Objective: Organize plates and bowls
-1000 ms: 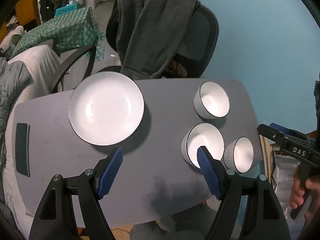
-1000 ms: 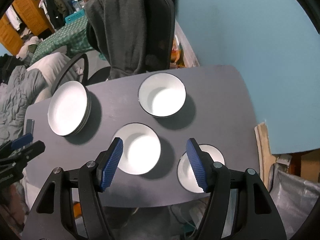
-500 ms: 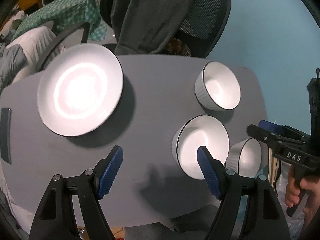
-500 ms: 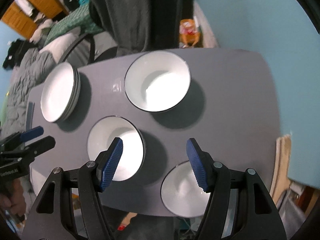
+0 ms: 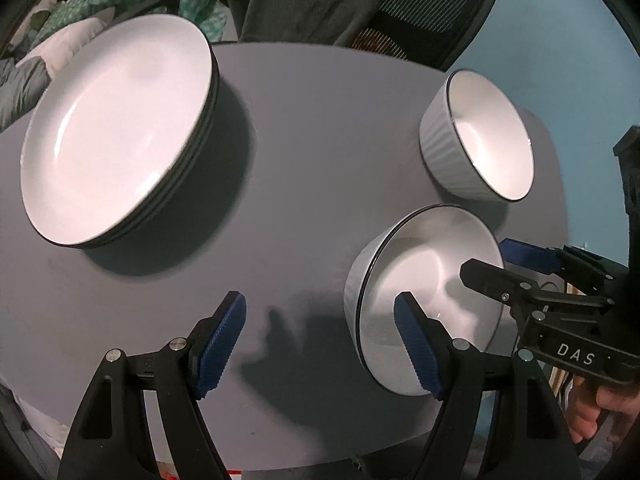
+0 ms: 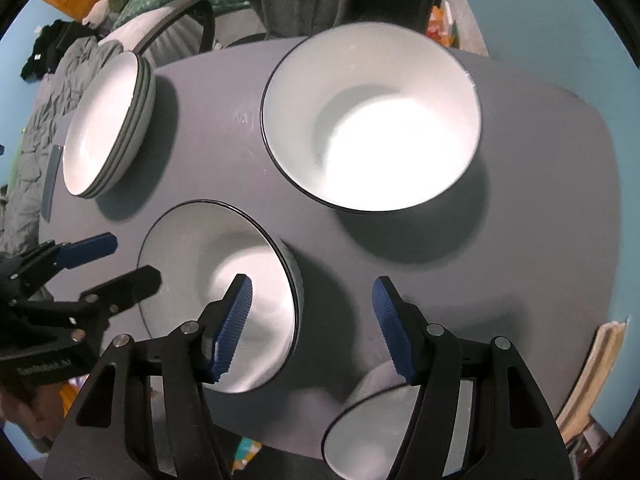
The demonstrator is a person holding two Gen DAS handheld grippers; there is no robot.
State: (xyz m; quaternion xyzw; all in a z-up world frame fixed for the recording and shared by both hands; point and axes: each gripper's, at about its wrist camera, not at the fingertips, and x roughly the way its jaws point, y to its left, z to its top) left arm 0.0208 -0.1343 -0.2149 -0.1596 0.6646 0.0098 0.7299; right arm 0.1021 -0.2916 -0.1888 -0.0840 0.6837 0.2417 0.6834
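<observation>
A: Where do the dishes sit on the table [image 5: 304, 152]?
B: In the left wrist view, the plates [image 5: 116, 136] are stacked at upper left. One bowl [image 5: 480, 136] is at upper right, another, the near bowl [image 5: 424, 292], at lower right.
A: And the left gripper [image 5: 320, 344]?
B: Jaws spread wide, nothing between the pads. Its right fingertip [image 5: 416, 344] overlaps the near bowl's rim in the picture; I cannot tell if it touches.
A: The right gripper [image 6: 312, 324]?
B: Also wide open and empty, over bare table at lower centre of its view. Its left fingertip [image 6: 234, 324] lies over the near bowl [image 6: 218, 296], and a third bowl [image 6: 376, 424] shows at the bottom edge, partly behind its right finger.
A: Anything behind the table?
B: A chair [image 5: 420, 12] with dark cloth draped over it, at the top of the frame.
</observation>
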